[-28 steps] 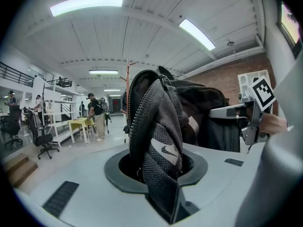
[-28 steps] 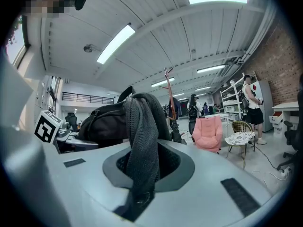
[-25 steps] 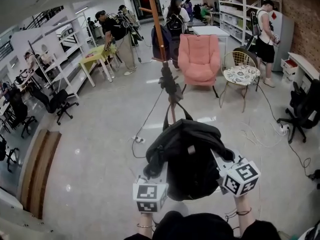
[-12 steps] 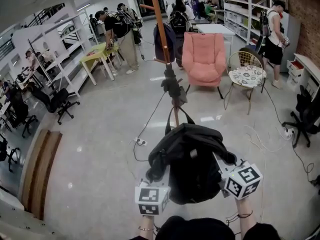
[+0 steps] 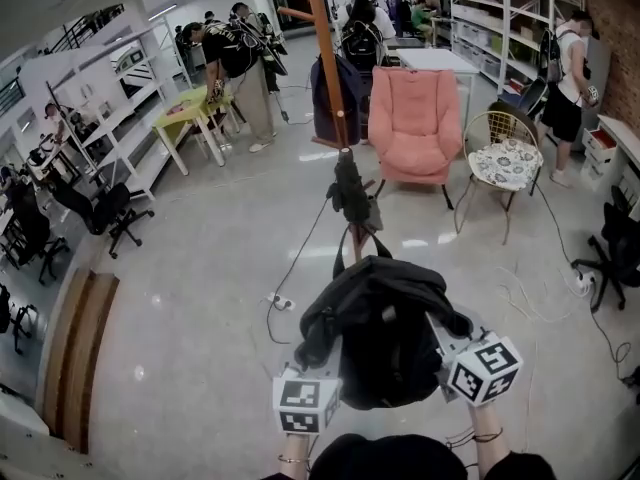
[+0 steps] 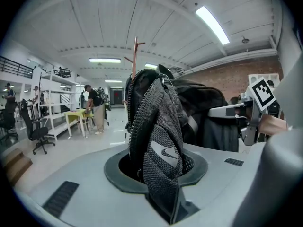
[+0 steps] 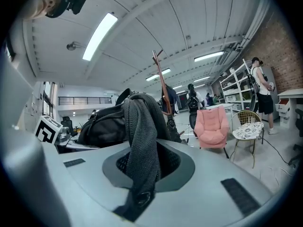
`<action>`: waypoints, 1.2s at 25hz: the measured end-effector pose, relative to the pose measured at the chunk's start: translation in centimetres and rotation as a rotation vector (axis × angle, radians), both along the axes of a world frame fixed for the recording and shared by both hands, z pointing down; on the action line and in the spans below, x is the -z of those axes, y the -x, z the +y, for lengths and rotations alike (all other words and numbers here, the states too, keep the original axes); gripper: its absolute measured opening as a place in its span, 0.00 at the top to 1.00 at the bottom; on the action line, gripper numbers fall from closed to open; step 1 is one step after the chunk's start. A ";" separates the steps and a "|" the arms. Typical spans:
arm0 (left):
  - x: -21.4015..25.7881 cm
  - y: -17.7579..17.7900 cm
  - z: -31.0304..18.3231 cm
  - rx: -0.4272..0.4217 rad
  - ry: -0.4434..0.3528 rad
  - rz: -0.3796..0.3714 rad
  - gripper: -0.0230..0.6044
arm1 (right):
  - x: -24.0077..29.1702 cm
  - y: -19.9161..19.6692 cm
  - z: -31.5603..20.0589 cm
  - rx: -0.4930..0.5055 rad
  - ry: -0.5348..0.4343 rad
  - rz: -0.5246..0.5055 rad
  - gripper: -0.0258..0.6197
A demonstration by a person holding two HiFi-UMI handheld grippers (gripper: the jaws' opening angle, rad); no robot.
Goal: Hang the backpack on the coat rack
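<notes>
The coat rack looms closer as the left hand-held gripper and right hand-held gripper clamp the backpack.

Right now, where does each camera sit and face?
Head view: on the head, facing steeply down at the backpack before the coat rack; left hand-held gripper, right hand-held gripper and wrists show.
Left gripper view: on the left one, along jaws shut on the backpack; right hand shows.
Right gripper view: on the right one, along jaws also gripping it; left one's cube shows.
Shared: backpack and coat rack.
</notes>
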State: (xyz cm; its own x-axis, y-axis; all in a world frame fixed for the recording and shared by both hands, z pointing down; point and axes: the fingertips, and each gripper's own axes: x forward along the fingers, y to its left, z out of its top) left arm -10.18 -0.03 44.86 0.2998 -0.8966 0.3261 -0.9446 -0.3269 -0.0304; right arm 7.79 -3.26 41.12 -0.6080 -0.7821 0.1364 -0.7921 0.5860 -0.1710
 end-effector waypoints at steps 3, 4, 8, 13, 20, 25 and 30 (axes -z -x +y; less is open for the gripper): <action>-1.0 0.3 -2.2 -0.003 -0.006 -0.002 0.76 | -1.1 0.2 -2.1 -0.002 -0.007 -0.007 0.90; -1.3 0.5 -3.0 -0.003 -0.007 -0.004 0.76 | -1.3 0.4 -2.9 -0.003 -0.007 -0.010 0.90; -0.7 1.5 -7.4 -0.009 -0.002 -0.009 0.76 | -0.8 1.4 -7.1 -0.007 0.001 -0.015 0.90; -0.1 2.7 -11.1 -0.025 -0.003 -0.004 0.76 | -0.4 2.5 -10.7 -0.019 -0.009 -0.017 0.90; 0.7 2.9 -15.4 -0.048 -0.020 -0.015 0.76 | 0.9 2.5 -14.5 -0.037 -0.034 -0.014 0.90; 1.2 2.9 -18.6 -0.059 -0.028 -0.013 0.76 | 1.1 2.6 -17.5 -0.044 -0.034 -0.016 0.90; 1.3 2.2 -22.6 -0.056 -0.034 -0.017 0.76 | 1.2 1.8 -21.4 -0.037 -0.038 -0.022 0.90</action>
State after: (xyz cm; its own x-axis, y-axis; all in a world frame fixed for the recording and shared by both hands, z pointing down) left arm -12.36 -22.62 43.57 0.3444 -0.8892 0.3011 -0.9241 -0.3777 -0.0586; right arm 5.96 -24.68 39.88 -0.5813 -0.8083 0.0932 -0.8095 0.5630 -0.1665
